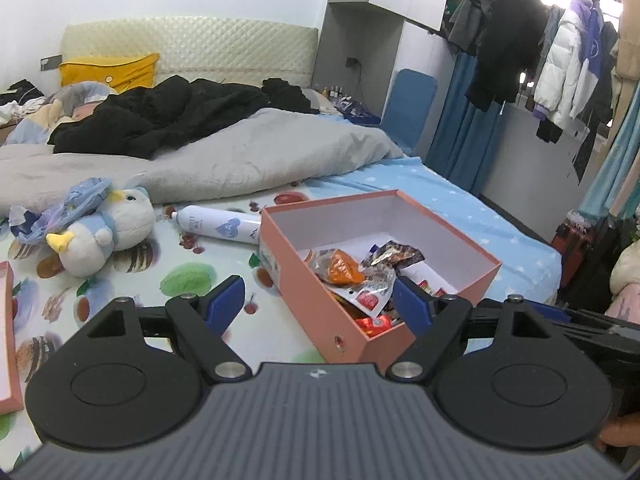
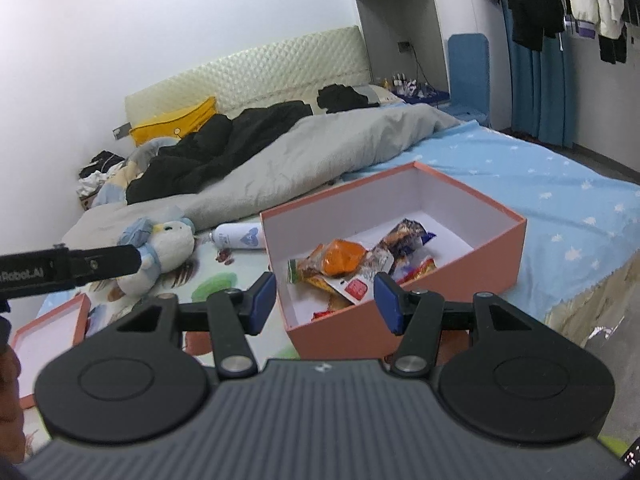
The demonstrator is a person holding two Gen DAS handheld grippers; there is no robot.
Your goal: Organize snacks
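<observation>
A pink box (image 1: 320,300) with a white inside sits open on the bed; it also shows in the right wrist view (image 2: 496,248). Several snack packets (image 1: 352,272) lie piled in its near end, among them an orange one (image 2: 344,258). My left gripper (image 1: 320,304) is open and empty, its jaws spread over the box's near left corner. My right gripper (image 2: 326,300) is open and empty, hovering just in front of the box's near wall. The left gripper's black body (image 2: 72,266) reaches into the right wrist view from the left.
The pink box lid (image 2: 44,340) lies at the left on the fruit-print sheet. A plush penguin (image 1: 104,232) and a white spray bottle (image 1: 220,226) lie behind the box. A grey duvet (image 1: 240,156) and black clothes cover the bed's far side. Clothes hang at right.
</observation>
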